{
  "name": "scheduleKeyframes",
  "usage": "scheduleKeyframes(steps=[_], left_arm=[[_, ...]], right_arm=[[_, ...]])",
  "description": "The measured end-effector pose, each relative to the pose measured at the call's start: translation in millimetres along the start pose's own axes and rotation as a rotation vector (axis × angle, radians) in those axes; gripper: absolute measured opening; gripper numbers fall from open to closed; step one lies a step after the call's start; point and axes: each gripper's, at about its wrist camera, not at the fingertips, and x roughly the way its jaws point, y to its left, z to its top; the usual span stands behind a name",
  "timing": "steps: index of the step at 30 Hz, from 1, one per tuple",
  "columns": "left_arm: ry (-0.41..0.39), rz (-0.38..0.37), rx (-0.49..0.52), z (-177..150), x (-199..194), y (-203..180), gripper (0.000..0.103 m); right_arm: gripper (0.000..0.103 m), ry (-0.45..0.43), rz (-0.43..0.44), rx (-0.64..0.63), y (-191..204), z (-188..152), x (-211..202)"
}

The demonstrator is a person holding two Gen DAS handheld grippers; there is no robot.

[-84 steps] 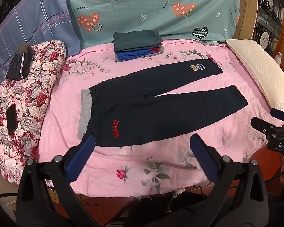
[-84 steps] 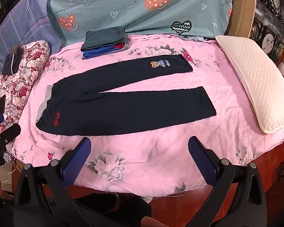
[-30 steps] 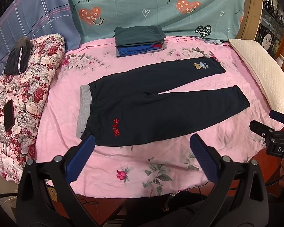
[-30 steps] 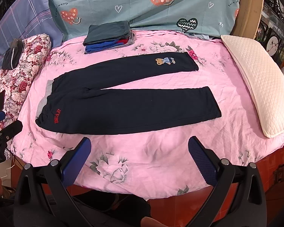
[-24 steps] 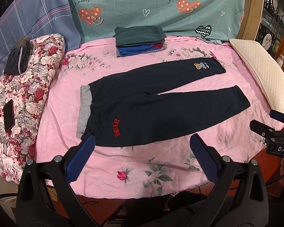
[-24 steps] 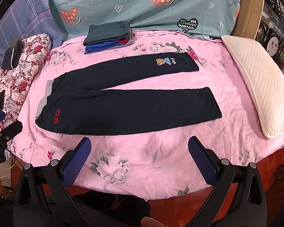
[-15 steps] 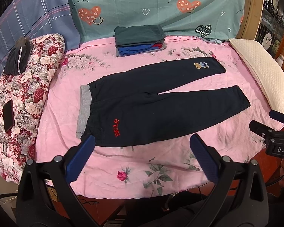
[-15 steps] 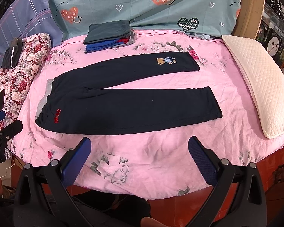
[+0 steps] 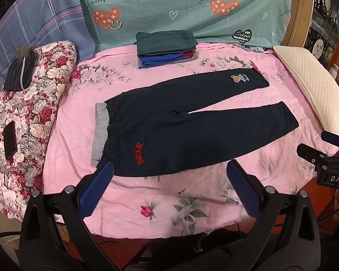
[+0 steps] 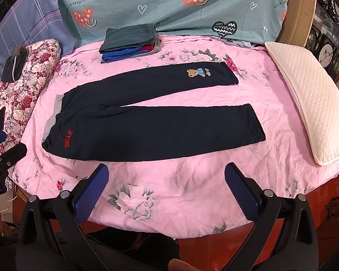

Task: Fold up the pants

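On the pink floral bedsheet [image 9: 128,187] in front of me, the dark pants [image 9: 192,122] lie flat and unfolded, legs splayed, grey waistband to the left. My left gripper [image 9: 169,187] and right gripper [image 10: 167,189] hover at the bed's near edge, jaws wide, holding nothing.

Beyond my fingertips lies the bed, spread with a pink floral sheet [image 9: 128,194]. Straight ahead of both pairs of fingers, dark pants [image 9: 192,122] lie flat on it, legs parted in a V, grey waistband toward my left fingers' side. Farther out, past the pants, a stack of folded clothes [image 9: 167,47] rests on the sheet. A cream quilted pillow [image 10: 311,103] lies beyond my right fingers, a rose-patterned cushion [image 9: 27,117] outside my left ones.
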Motion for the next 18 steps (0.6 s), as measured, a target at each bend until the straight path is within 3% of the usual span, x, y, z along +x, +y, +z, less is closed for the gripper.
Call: scheduleKeyframes(steps=[11, 18], left_arm=[[0.029, -0.01, 0.001, 13.8, 14.9, 11.1, 0.101], [0.088, 0.025, -0.09, 31.6, 51.6, 66.6, 0.101]], right_arm=[[0.102, 0.021, -0.007, 0.003, 4.9, 9.0, 9.7], [0.102, 0.068, 0.008, 0.013, 9.8, 18.7, 31.6]])
